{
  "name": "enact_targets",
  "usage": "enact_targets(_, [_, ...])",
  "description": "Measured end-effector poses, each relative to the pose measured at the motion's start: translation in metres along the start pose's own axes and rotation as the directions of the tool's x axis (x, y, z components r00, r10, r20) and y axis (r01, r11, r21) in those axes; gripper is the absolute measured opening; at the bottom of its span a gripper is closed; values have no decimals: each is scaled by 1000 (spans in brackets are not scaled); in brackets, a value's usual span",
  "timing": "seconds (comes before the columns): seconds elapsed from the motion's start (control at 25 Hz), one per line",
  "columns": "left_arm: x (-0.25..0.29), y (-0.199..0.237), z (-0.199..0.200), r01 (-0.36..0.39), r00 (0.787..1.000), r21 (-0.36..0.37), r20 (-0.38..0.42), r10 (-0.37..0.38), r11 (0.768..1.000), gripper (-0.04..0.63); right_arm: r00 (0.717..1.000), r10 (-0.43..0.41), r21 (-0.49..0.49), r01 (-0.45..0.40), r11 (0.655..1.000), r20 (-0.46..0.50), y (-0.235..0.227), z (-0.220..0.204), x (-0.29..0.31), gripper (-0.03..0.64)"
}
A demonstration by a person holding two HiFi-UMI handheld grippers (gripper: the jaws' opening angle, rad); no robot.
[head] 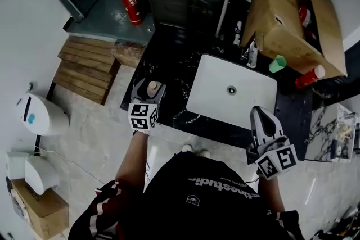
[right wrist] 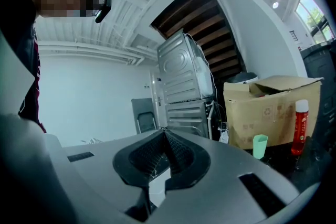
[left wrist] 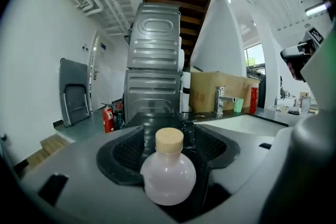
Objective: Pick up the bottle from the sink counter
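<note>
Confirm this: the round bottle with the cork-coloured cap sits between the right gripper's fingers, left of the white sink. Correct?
Not quite. The bottle sits between the left gripper's fingers, not the right's, as the left gripper view shows. The right gripper is shut and empty. The rest holds: round, cork-coloured cap, left of the white sink.

My left gripper [head: 151, 86] is held out ahead on the left, forearm [head: 135, 157] stretched forward, jaws spread wide with the bottle [left wrist: 168, 176] standing loose between them. My right gripper [head: 260, 112] sits nearer on the right, pointing away from me, jaws closed together on nothing.
</note>
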State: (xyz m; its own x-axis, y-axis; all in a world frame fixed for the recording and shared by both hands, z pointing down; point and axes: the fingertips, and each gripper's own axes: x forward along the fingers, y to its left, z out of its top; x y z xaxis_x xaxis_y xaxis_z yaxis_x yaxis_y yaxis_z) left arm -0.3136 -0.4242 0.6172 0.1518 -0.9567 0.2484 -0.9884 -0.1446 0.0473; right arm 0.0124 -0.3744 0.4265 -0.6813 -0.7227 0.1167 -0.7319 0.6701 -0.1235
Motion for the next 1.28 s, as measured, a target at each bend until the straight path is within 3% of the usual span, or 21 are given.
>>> enact_targets(0.16, [11,-1,-14,-15,998,14,-57,15,1000,284,1000,-15,4,15,1000,0,-8,1,-4,38])
enact_targets(0.28, [11,4,-15,-50,997,35,-55,52,998,150,1000,-27,4,27,1000,1,-13,1,-10,38])
enact_targets(0.72, [2,-15,-2,-1,998,82,-57,6,997,130,999,-38,13,38,999,25,-24,8,-23,38])
enact_targets(1.0, [-19,-81,81,145,987,169,46,-155,975,129,997,-54,23,53,998,50,-36,15,-28,38])
enact_targets(1.16, [-31,-133,130,242,962,226,72,-264,943,129,996,-50,17,49,999,69,-38,24,-34,38])
enact_targets(1.28, [-38,-178,159,346,926,216,75,-369,913,129,995,-48,-5,49,999,92,-39,35,-41,38])
